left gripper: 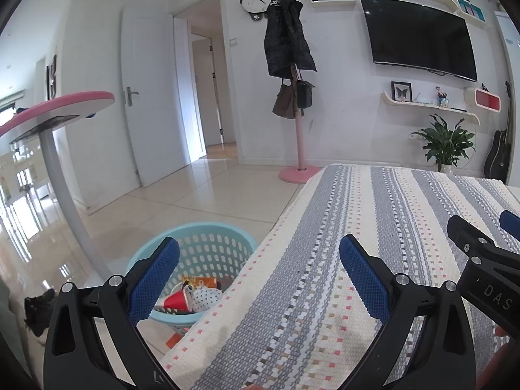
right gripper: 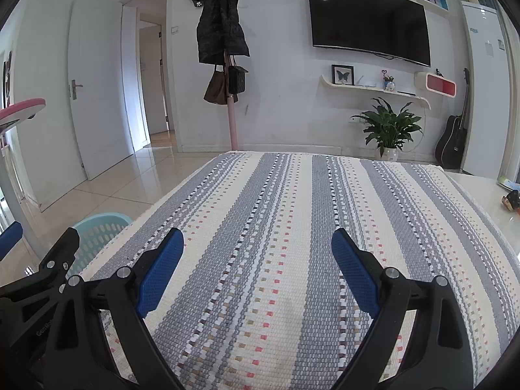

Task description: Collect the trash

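A light blue perforated basket (left gripper: pixel 208 243) stands on the floor beside the table's left edge. It holds a red paper cup (left gripper: pixel 177 300), a dotted white wrapper (left gripper: pixel 208 295) and an orange packet (left gripper: pixel 203 282). My left gripper (left gripper: pixel 260 276) is open and empty, over the left edge of the striped tablecloth (left gripper: pixel 341 260), its left finger above the basket. My right gripper (right gripper: pixel 258 269) is open and empty over the cloth (right gripper: pixel 292 227). The basket's rim (right gripper: pixel 97 224) shows at the left of the right wrist view. Each gripper shows at the edge of the other's view.
A pink-topped round table (left gripper: pixel 55 107) on a grey pole stands left of the basket. A pink coat stand (left gripper: pixel 297 130), a potted plant (right gripper: pixel 388 130) and a guitar (right gripper: pixel 455 136) stand by the far wall. Small objects (right gripper: pixel 510 200) lie at the table's right edge.
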{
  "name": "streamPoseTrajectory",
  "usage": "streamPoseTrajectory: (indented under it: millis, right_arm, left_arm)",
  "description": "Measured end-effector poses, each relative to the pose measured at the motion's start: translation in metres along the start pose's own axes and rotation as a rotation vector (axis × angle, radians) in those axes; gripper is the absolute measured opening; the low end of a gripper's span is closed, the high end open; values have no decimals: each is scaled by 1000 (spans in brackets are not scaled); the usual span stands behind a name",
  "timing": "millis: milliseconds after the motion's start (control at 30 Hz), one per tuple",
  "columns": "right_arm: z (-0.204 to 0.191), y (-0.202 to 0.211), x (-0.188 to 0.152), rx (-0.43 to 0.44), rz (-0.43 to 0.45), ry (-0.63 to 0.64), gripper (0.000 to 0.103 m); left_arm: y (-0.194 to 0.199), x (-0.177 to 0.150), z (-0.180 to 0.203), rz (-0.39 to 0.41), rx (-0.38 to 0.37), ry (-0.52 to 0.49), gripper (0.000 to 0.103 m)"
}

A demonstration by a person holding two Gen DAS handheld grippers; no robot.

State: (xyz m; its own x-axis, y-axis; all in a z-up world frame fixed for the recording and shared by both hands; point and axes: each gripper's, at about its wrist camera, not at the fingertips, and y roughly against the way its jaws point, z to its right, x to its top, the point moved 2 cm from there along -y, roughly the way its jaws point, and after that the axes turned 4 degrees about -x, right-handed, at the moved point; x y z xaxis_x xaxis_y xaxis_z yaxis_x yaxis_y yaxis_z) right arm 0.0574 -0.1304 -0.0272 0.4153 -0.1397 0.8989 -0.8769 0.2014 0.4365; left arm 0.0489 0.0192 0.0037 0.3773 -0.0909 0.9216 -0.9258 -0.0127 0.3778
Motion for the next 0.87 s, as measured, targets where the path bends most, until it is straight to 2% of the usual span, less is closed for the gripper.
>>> streamPoseTrajectory:
  millis: [533,700,867]
  right_arm:
    - [2,-2,-1,-1,-6,-11,88]
    - [3,-1,-1,-1,-6,-11,88]
    - [4,-1,-2,-5,-6,-12,88]
  left_arm:
    - [0,-1,0,-14,38,-10,96]
    - [-6,-2,-5,-55,-14,26,96]
    - [-11,-3,-11,-74,-28,51,96]
